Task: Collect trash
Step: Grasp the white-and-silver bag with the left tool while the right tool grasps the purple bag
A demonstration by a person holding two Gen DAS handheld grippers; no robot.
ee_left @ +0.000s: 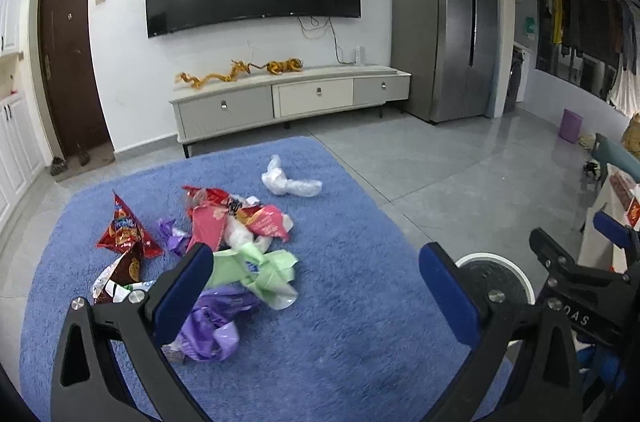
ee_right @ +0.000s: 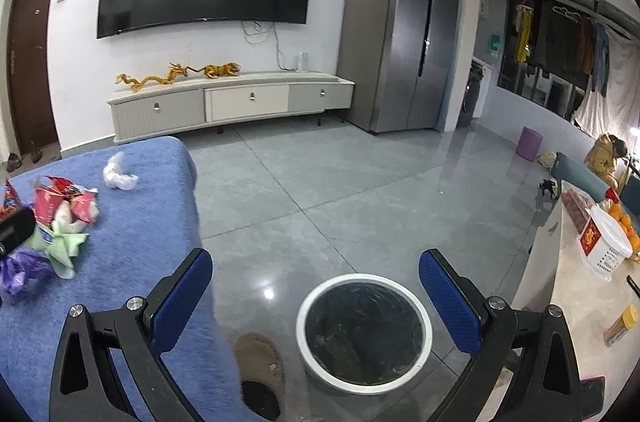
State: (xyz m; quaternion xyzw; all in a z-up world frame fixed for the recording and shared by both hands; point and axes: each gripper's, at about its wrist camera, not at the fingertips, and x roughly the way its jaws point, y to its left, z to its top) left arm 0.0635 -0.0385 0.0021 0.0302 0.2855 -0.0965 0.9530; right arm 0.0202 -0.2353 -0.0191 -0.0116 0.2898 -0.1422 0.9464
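A pile of trash lies on the blue rug (ee_left: 340, 302): red snack wrappers (ee_left: 124, 230), a pink wrapper (ee_left: 208, 226), a green bag (ee_left: 260, 266), a purple bag (ee_left: 208, 326) and a white plastic bag (ee_left: 288, 180) farther back. My left gripper (ee_left: 316, 286) is open and empty above the rug, its left finger over the pile's near edge. My right gripper (ee_right: 316, 286) is open and empty above the white-rimmed bin (ee_right: 364, 334) with a black liner. The bin also shows in the left wrist view (ee_left: 496, 274). The pile also shows in the right wrist view (ee_right: 60, 222).
A brown slipper (ee_right: 260, 366) lies on the grey tile floor beside the bin. A TV stand (ee_left: 288, 98) and fridge (ee_left: 444, 22) stand at the far wall. A counter (ee_right: 580, 302) with a basket and oranges is at the right. A purple stool (ee_right: 528, 142) stands farther back.
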